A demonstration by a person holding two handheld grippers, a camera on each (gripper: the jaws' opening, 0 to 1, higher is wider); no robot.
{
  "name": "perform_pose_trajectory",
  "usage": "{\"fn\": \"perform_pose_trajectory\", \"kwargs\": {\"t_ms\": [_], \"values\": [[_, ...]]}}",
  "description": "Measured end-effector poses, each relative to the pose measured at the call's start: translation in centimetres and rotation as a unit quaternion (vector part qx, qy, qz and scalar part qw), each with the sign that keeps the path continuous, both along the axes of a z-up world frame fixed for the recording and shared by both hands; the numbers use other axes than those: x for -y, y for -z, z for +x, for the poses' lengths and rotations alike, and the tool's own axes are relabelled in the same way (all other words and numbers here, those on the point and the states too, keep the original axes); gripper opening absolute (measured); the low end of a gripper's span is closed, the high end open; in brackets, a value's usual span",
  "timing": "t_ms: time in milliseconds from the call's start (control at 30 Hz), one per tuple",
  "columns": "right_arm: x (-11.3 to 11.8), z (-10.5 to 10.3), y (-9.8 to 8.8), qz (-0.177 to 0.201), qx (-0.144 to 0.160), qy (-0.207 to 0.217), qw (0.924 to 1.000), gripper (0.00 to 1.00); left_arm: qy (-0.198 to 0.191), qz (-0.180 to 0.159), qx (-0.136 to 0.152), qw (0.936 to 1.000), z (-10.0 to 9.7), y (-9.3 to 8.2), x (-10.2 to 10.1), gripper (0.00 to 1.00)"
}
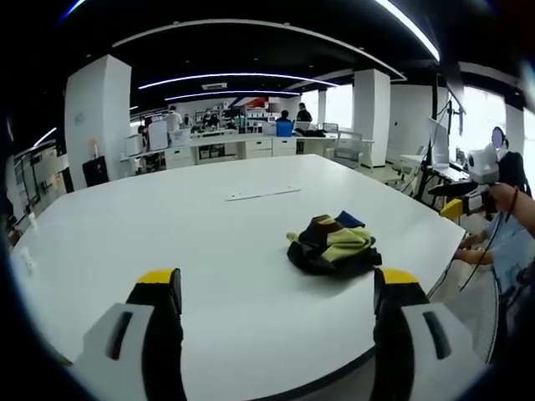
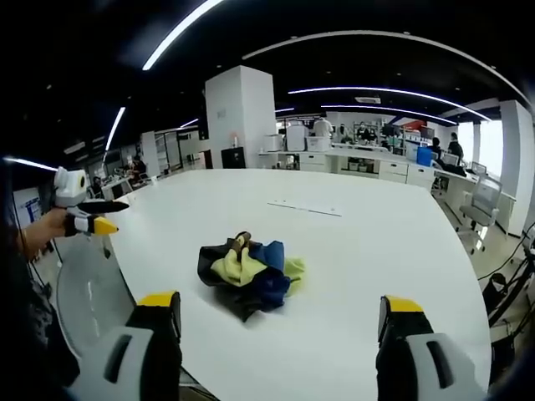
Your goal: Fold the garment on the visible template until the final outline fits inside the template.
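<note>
Garment (image 1: 333, 244): crumpled heap on white table (image 1: 167, 225), ahead-right of left tool (image 1: 277, 294), ahead-left of right tool (image 2: 280, 313). Both tools spread, holding nothing. Folding not begun; template outline not discernible.

left gripper view looks fwd from the near edge of the white table (image 1: 167, 234), level w/ the tabletop, facing across it toward the far desks. right gripper view looks across the same table (image 2: 368, 251) from a different edge, toward a white pillar. both sit back from the crumpled garment (image 1: 333, 245), which both views share (image 2: 247, 274), seen from different sides. each view catches the other gripper at its edge: right gripper (image 1: 468, 196), left gripper (image 2: 88, 215).
</note>
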State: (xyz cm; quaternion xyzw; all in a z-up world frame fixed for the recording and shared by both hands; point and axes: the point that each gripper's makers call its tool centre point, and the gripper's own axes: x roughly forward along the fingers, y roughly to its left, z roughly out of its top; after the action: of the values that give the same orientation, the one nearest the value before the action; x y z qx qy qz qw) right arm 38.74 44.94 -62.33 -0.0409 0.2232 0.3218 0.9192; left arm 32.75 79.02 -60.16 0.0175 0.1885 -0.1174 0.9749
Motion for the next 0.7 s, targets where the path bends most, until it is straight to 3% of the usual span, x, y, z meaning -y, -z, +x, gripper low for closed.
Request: {"fn": "perform_pose_trajectory", "kwargs": {"t_ms": [433,700], "values": [[-1.1,1.2,0.8,0.002,-0.003,-0.013,0.9999,0.93,0.037,-0.015,-0.005,0.9992,1.8,0.9,1.8,0.85],[-2.8,2.6,1.6,0.01,0.002,-0.029,0.9995,0.72,0.063,-0.014,-0.008,0.9979,3.8,2.4,3.5,0.73]]}}
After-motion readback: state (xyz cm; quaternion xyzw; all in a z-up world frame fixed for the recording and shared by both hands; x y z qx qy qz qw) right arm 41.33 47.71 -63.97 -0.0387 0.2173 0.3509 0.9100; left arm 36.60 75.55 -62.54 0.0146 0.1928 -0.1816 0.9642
